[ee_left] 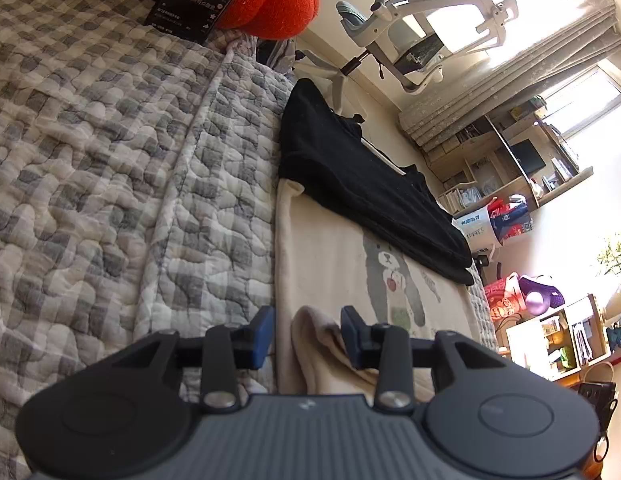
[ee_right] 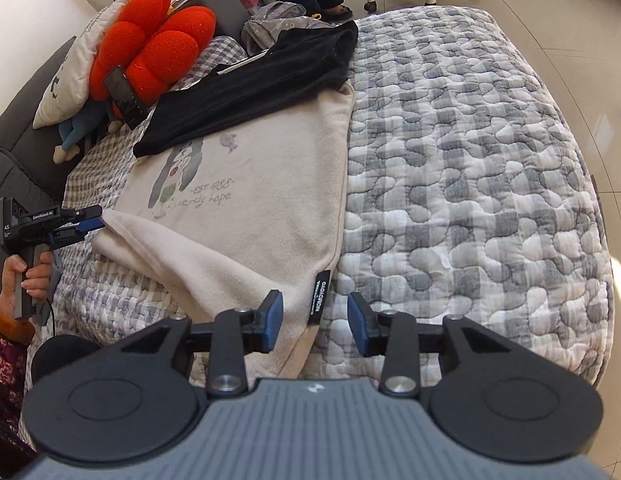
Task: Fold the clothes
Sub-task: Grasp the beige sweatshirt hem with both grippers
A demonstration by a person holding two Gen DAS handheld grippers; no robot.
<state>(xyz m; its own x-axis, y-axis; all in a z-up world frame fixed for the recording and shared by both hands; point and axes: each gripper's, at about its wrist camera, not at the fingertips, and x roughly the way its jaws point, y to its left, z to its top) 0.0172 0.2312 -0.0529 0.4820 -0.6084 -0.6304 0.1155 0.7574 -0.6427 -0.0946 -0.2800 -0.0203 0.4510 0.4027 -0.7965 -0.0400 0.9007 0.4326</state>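
A cream sweatshirt point(ee_right: 262, 184) with a grey animal print lies flat on the bed, its left side folded over in a thick flap point(ee_right: 158, 248). A black garment point(ee_right: 254, 76) lies across its far end. My right gripper point(ee_right: 315, 320) is open, its jaws on either side of the near corner where a black label point(ee_right: 320, 296) hangs. My left gripper point(ee_left: 306, 336) is open too, with the bunched cream flap point(ee_left: 316, 332) between its fingers. The sweatshirt point(ee_left: 330, 248) and the black garment point(ee_left: 362, 184) stretch ahead of it. A hand holds the left gripper point(ee_right: 95, 219) at the flap's left edge.
A grey checked quilt point(ee_right: 470, 168) covers the bed, with open surface to the sweatshirt's right. An orange plush cushion point(ee_right: 150, 44), a dark phone-like slab point(ee_right: 124, 96), a white pillow and a blue toy sit at the head. An office chair point(ee_left: 422, 28) and a person's legs stand beyond.
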